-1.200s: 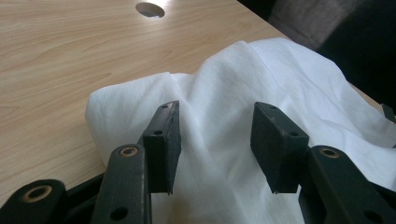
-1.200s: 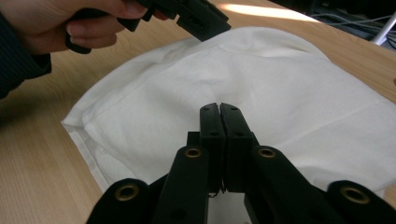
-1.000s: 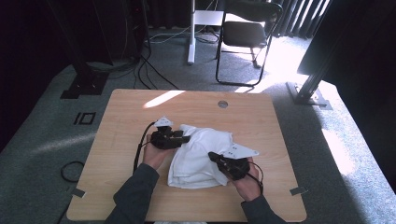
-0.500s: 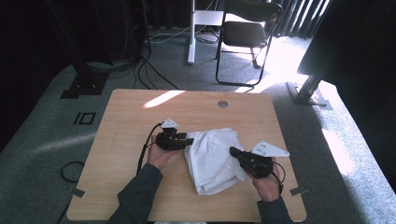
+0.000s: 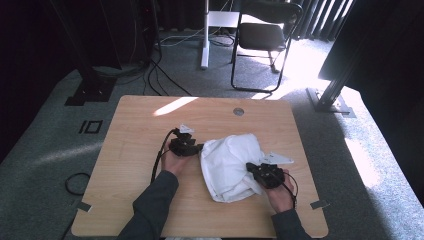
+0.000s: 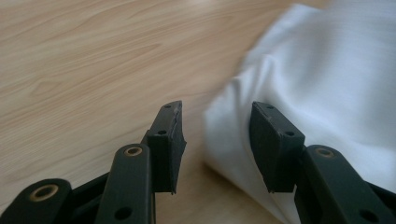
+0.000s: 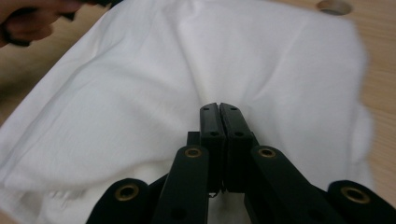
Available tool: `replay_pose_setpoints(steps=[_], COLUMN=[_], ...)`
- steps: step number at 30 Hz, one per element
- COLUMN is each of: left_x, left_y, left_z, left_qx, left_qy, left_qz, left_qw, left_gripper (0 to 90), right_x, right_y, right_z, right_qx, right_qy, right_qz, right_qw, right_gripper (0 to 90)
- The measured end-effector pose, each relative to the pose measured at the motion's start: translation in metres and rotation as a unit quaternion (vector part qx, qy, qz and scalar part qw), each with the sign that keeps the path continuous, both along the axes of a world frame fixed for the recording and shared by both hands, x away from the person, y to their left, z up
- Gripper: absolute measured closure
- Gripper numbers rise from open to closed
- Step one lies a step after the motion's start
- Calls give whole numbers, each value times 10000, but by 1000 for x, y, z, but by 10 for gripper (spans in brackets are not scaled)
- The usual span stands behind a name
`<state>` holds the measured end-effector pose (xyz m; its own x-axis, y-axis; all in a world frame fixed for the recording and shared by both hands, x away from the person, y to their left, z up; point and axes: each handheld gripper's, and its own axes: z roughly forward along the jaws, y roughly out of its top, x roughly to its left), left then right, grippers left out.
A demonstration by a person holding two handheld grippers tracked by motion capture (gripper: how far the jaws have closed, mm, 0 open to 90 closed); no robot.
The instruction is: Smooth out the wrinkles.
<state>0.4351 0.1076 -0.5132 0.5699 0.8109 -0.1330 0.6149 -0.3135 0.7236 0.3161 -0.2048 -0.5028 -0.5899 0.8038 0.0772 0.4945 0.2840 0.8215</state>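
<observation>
While the left gripper (image 5: 196, 148) at mid-frame has just been closing its parted jaws around the white cloth's (image 5: 230, 162) left edge, not yet pinching, the cloth has bunched rounder since before; right of centre, the right gripper (image 5: 254, 172) is clamped shut. Bare table (image 5: 130, 150) lies leftward.

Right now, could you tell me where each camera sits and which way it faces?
High view: above the person's side, facing forward and down on the table; forearms, hands, left gripper and right gripper show.
Left gripper view: on that gripper, along its parted jaws at the white cloth edge.
Right gripper view: along its shut jaws across the cloth; the other hand shows.
All three share the cloth and table.
</observation>
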Motion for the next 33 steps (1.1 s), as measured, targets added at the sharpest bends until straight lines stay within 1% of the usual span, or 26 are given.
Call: replay_pose_setpoints(steps=[4,5,6,7,8,9,10,11,12,13,14,15,16,17,18,19,20,22,23,25,28,29,30,31,32,33], left_x=[-1,-7,-7,-14,-14,-19,-27,-31,-31,-40,-40,-44,-44,-43,-42,-40,-40,-37,-32,-25,-17,-18,-21,-25,-25,-31], left_y=[3,8,8,12,12,14,14,11,11,2,2,-8,-8,-12,-13,-14,-14,-13,-11,-7,2,4,9,11,11,13], left_z=[2,9,9,19,19,26,34,36,36,36,36,29,29,18,11,6,6,-1,-7,-14,-19,-18,-13,-8,-8,-1], left_qx=[-61,-365,-365,-580,-580,-800,-1175,-1189,-1189,-953,-953,-441,-441,-59,-2,117,117,205,455,573,521,405,140,-84,-84,-252], left_qy=[-18,-108,-108,-280,-280,-357,-373,-402,-402,-475,-475,-460,-460,-370,-274,-257,-257,-181,-174,-79,15,-14,-70,-151,-151,-282], left_qz=[4,-7,-7,11,11,41,-140,-284,-284,-466,-466,-449,-449,-411,-432,-402,-402,-402,-334,-201,-53,39,108,121,121,89], left_qw=[10000,9993,9993,9979,9979,9961,9923,9917,9917,9932,9932,9970,9970,9985,9987,9988,9988,9988,9983,9981,9986,9992,9998,9998,9998,9992], left_gripper=[614,612,605,597,584,584,535,515,495,488,488,510,585,662,760,831,879,900,900,900,900,900,900,844,781,781], right_x=[0,1,2,4,4,6,15,20,24,28,28,34,34,37,38,38,38,37,36,36,37,37,38,38,38,38], right_y=[2,-1,-5,-9,-9,-12,-17,-19,-19,-19,-19,-16,-16,-14,-14,-14,-14,-18,-19,-22,-22,-21,-20,-19,-19,-18], right_z=[4,7,11,15,15,18,20,19,16,13,13,4,4,-4,-7,-10,-10,-16,-17,-19,-23,-25,-26,-27,-27,-28], right_qx=[24,59,107,117,117,51,-33,-80,-187,-285,-285,-417,-417,-525,-540,-551,-551,-527,-524,-498,-476,-481,-504,-551,-551,-583], right_qy=[-59,-135,-222,-287,-287,-355,-305,-278,-268,-196,-196,-61,-61,38,61,87,87,142,173,243,320,342,343,333,333,325], right_qz=[16,-41,-116,-215,-215,-330,-374,-364,-361,-351,-351,-303,-303,-313,-325,-338,-338,-384,-381,-392,-384,-375,-363,-363,-363,-356], right_qw=[10000,9999,9996,9993,9993,9988,9988,9989,9988,9988,9988,9987,9987,9981,9980,9979,9979,9978,9977,9977,9976,9975,9975,9973,9973,9971], right_gripper=[828,784,744,715,715,666,624,611,605,602,602,596,596,590,587,584,584,582,578,574,573,573,572,569,569,566])
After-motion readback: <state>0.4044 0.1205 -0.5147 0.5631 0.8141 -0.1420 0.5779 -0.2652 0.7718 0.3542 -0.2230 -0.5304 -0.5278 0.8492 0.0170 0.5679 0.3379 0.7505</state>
